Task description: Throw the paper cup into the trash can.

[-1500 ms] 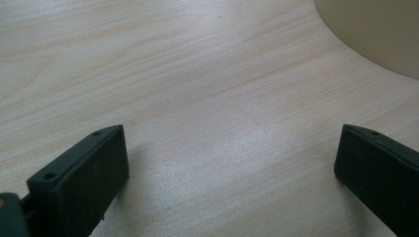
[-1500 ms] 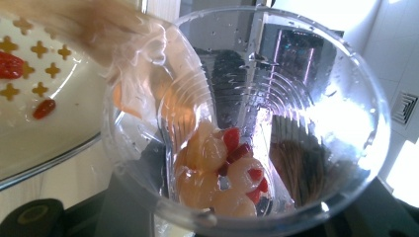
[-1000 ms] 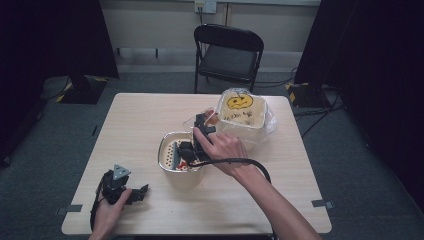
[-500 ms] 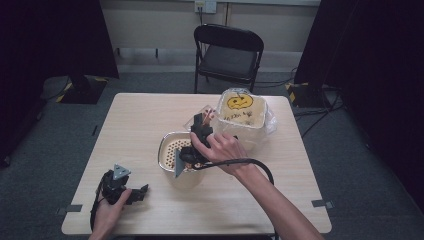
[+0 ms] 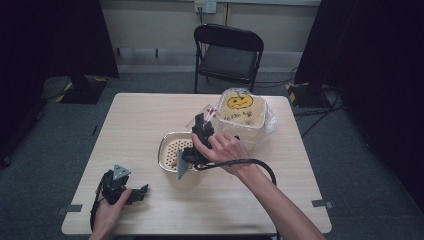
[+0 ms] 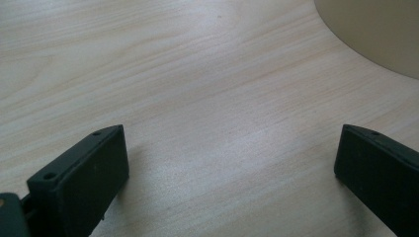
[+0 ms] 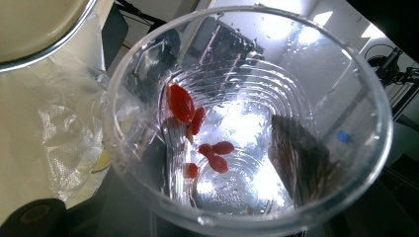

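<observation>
High view shows the right gripper [image 5: 202, 125] clenched on a clear ribbed plastic cup [image 5: 204, 116], held tilted just above the far rim of a round metal strainer bowl with a perforated floor [image 5: 172, 150] near the middle of the pale wooden table [image 5: 150, 115]. Right gripper view looks into that cup [image 7: 247, 118]: a few small red berries [image 7: 197, 133] cling to its wet wall and bottom. Just beyond the strainer bowl, on its right, stands a cream tub wrapped in clear plastic with a yellow smiling face on top [image 5: 242, 112]. Near the table's front edge, well apart from the strainer bowl on its left, the left gripper [image 5: 131, 195] rests on the wood, its jaws spread wide with nothing between them; left gripper view shows bare tabletop [image 6: 212, 108] there
</observation>
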`<action>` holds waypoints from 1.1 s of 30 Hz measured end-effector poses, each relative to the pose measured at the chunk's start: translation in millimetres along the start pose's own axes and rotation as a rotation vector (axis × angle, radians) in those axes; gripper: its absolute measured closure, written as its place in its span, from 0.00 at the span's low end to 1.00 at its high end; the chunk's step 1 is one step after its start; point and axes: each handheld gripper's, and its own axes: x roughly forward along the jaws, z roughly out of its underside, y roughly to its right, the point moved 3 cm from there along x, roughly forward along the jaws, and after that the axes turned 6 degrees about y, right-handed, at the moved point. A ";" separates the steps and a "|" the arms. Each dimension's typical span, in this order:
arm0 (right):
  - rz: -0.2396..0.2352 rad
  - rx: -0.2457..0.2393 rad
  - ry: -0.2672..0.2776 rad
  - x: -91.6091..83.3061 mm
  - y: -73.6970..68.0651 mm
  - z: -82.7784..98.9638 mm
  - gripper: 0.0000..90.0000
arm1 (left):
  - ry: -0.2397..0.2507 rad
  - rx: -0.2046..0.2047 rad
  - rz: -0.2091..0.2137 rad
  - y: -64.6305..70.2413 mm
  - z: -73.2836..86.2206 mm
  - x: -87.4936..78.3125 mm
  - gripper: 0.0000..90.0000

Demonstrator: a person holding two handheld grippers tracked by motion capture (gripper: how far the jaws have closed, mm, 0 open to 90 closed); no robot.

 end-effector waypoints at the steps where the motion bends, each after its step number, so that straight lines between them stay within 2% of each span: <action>1: 0.001 0.019 0.002 -0.6 1.5 0.9 0.55 | 0.000 0.000 0.000 0.0 0.0 0.0 0.00; 3: -0.001 0.046 -0.002 -1.9 2.9 2.1 0.56 | 0.000 0.000 0.000 0.0 0.0 0.0 0.00; 6: -0.018 0.122 0.020 -2.6 10.3 4.5 0.56 | 0.001 -0.001 0.000 0.1 0.0 0.1 0.00; 7: -0.044 0.188 0.035 -2.8 14.0 6.3 0.56 | 0.000 0.000 0.000 0.0 0.0 0.0 0.00; 8: -0.044 0.188 0.035 -2.8 14.0 6.3 0.56 | 0.000 0.000 0.000 0.0 0.0 0.0 0.00; 9: -0.087 0.296 0.050 -2.9 18.4 9.7 0.56 | 0.000 0.000 0.000 0.0 0.0 0.0 0.00; 11: -0.130 0.381 0.070 -1.7 21.9 13.2 0.56 | 0.000 0.000 0.000 0.0 0.0 0.0 0.00; 12: -0.130 0.381 0.070 -1.7 21.9 13.2 0.56 | 0.000 0.000 0.000 0.0 0.0 0.0 0.00; 13: -0.174 0.468 0.075 -0.7 23.6 17.4 0.55 | 0.000 0.000 0.000 0.0 0.0 0.0 0.00; 14: -0.174 0.468 0.075 -0.7 23.6 17.4 0.55 | 0.000 0.000 0.000 0.0 0.0 0.0 0.00; 15: -0.217 0.550 0.099 0.7 24.5 21.2 0.55 | 0.000 0.000 0.000 0.0 0.0 0.0 0.00; 16: -0.217 0.550 0.099 0.7 24.5 21.2 0.55 | 0.000 0.000 0.000 0.0 0.0 0.0 0.00; 17: -0.259 0.629 0.116 1.1 25.0 24.0 0.55 | 0.000 0.000 0.000 0.0 0.0 0.0 0.00; 18: -0.259 0.629 0.116 1.1 25.0 24.0 0.55 | 0.000 0.000 0.000 0.0 0.0 0.0 0.00; 19: -0.301 0.711 0.152 2.8 27.0 27.4 0.55 | 0.001 -0.001 0.000 0.1 0.0 0.1 0.00; 20: -0.326 0.761 0.157 2.6 27.2 28.1 0.55 | 0.000 0.000 0.000 0.0 0.0 0.0 0.00; 21: -0.326 0.761 0.157 2.6 27.2 28.1 0.55 | 0.000 0.000 0.000 0.0 0.0 0.0 0.00; 22: -0.340 0.789 0.172 3.5 28.2 29.3 0.55 | 0.000 0.000 0.000 0.0 0.0 0.0 0.00; 23: -0.373 0.874 0.192 4.3 30.2 32.4 0.55 | 0.000 0.001 -0.001 0.0 0.0 0.0 0.00; 24: -0.373 0.874 0.192 4.3 30.2 32.4 0.55 | 0.000 0.000 0.000 0.0 0.0 0.0 0.00; 25: -0.417 1.006 0.218 7.1 33.1 37.5 0.55 | 0.000 0.000 0.000 0.0 0.0 0.0 0.00; 26: -0.417 1.006 0.218 7.1 33.1 37.5 0.55 | 0.000 0.000 0.000 0.0 0.0 0.0 0.00; 28: -0.462 1.128 0.254 10.8 35.3 43.4 0.55 | 0.000 0.000 0.000 0.0 0.0 0.0 0.00; 30: -0.498 1.207 0.283 14.3 36.4 48.8 0.55 | 0.001 -0.001 -0.001 0.1 0.0 0.0 0.00; 32: -0.562 1.314 0.313 16.3 36.4 55.2 0.55 | 0.000 0.001 0.000 0.0 0.0 0.0 0.00; 33: -0.583 1.352 0.331 17.2 36.8 58.0 0.55 | 0.000 0.000 0.000 0.0 0.0 0.0 0.00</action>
